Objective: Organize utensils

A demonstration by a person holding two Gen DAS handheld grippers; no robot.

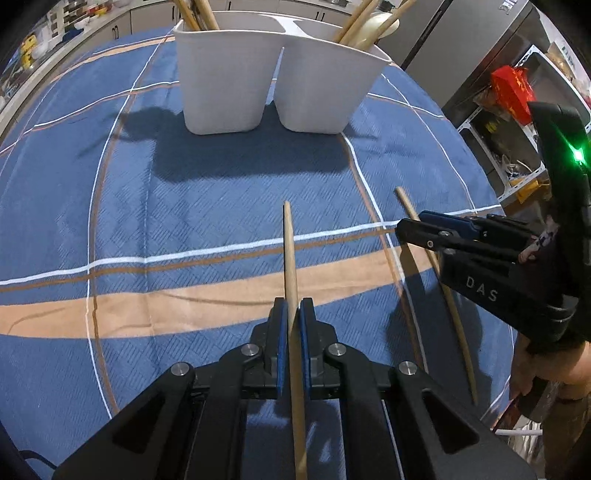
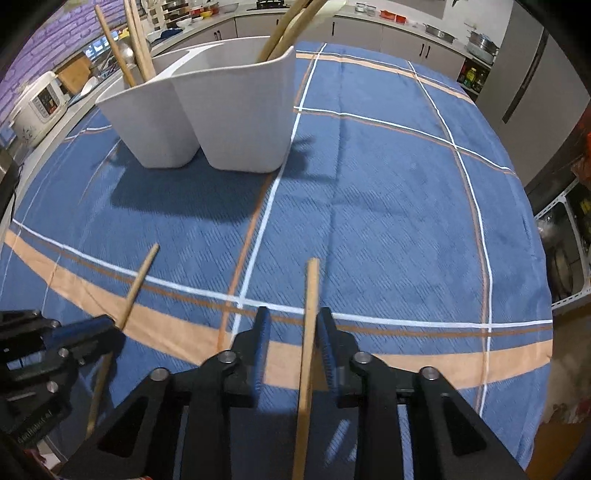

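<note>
My left gripper (image 1: 293, 306) is shut on a wooden chopstick (image 1: 290, 251), which points toward the white two-compartment holder (image 1: 273, 74). Wooden sticks stand in both of its compartments. In the right wrist view a second chopstick (image 2: 312, 295) runs between the fingers of my right gripper (image 2: 293, 317). It leans on the right-hand finger, and a gap shows on its left side, so the jaws stand open around it. The holder (image 2: 207, 110) is far left there. The left wrist view shows the right gripper (image 1: 410, 223) at the right, straddling its chopstick (image 1: 406, 205). The left gripper (image 2: 107, 328) appears at lower left.
A blue plaid tablecloth (image 1: 184, 203) covers the table. Kitchen counters and cabinets (image 2: 369, 26) run behind it. A fridge (image 2: 535, 92) and a metal shelf (image 1: 498, 147) stand past the table's right edge. A rice cooker (image 2: 40, 99) sits at far left. A hand (image 1: 528, 369) holds the right gripper.
</note>
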